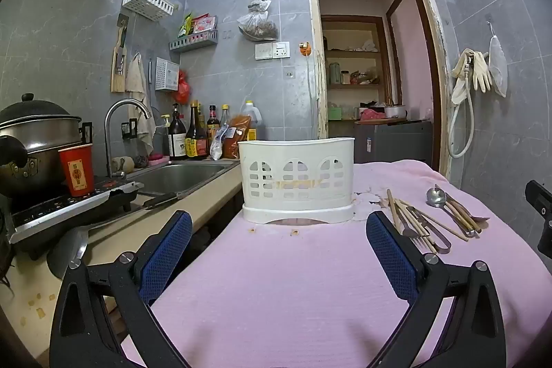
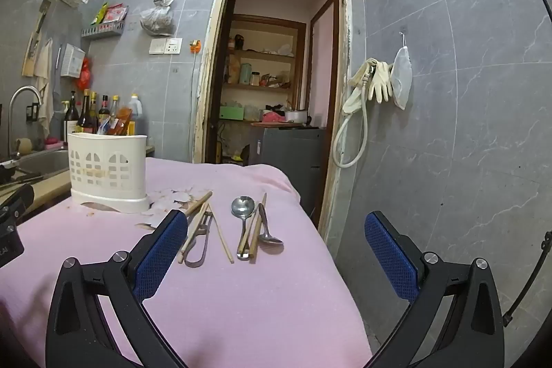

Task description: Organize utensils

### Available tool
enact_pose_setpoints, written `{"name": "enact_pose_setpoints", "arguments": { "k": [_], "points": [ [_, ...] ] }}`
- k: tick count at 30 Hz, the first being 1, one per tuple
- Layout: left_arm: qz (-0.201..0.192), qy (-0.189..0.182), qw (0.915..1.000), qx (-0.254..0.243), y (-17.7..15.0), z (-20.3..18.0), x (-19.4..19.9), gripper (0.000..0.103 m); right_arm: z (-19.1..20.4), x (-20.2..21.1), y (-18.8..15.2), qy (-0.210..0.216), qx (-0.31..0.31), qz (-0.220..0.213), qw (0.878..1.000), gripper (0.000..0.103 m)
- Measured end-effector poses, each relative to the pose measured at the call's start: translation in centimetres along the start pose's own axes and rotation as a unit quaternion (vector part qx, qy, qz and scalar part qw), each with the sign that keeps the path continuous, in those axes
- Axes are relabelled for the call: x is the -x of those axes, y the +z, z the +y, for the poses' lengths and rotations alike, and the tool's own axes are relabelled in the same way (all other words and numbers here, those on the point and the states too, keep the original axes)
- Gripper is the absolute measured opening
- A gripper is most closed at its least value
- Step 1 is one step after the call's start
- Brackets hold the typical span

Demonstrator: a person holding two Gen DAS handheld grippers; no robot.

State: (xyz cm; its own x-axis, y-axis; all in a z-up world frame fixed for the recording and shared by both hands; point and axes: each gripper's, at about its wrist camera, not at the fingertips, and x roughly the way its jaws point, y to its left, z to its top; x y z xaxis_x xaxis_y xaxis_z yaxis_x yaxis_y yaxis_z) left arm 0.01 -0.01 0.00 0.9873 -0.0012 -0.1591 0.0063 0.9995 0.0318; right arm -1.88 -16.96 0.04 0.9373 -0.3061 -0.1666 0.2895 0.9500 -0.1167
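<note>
Grey-tiled kitchen, left wrist view: pink cloth-covered table (image 1: 276, 281) in the foreground, steel sink (image 1: 179, 176) and counter to the left, open doorway (image 1: 372, 57) behind. White slotted plastic utensil holder (image 1: 298, 183) stands upright at the far middle of the cloth, nothing visible inside it. Left gripper (image 1: 279, 250), black-framed with blue pads, is held nearly level and low over the cloth, aimed at the holder, jaws wide apart with nothing between them. Loose pile of wooden chopsticks, metal spoons and a fork (image 1: 438, 216) lies on the cloth to the right of the holder, apart from it. Right wrist view: right gripper (image 2: 276, 250), same build, nearly level over the table's right edge, jaws spread fully, gripping nothing. Utensil pile lies just ahead, its left part beside the left blue pad (image 2: 162, 250); a round-bowled steel spoon (image 2: 243, 207) sits mid-pile. Holder stands farther left, at the back.
</note>
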Motion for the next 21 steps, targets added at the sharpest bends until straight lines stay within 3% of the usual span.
{"name": "enact_pose_setpoints", "arguments": {
  "k": [21],
  "points": [
    [-0.002,-0.001,1.0,0.001,0.0,0.02,0.04,0.099,-0.04,0.09,-0.01,0.0,0.0,-0.004,1.0,0.103]
  ]
}}
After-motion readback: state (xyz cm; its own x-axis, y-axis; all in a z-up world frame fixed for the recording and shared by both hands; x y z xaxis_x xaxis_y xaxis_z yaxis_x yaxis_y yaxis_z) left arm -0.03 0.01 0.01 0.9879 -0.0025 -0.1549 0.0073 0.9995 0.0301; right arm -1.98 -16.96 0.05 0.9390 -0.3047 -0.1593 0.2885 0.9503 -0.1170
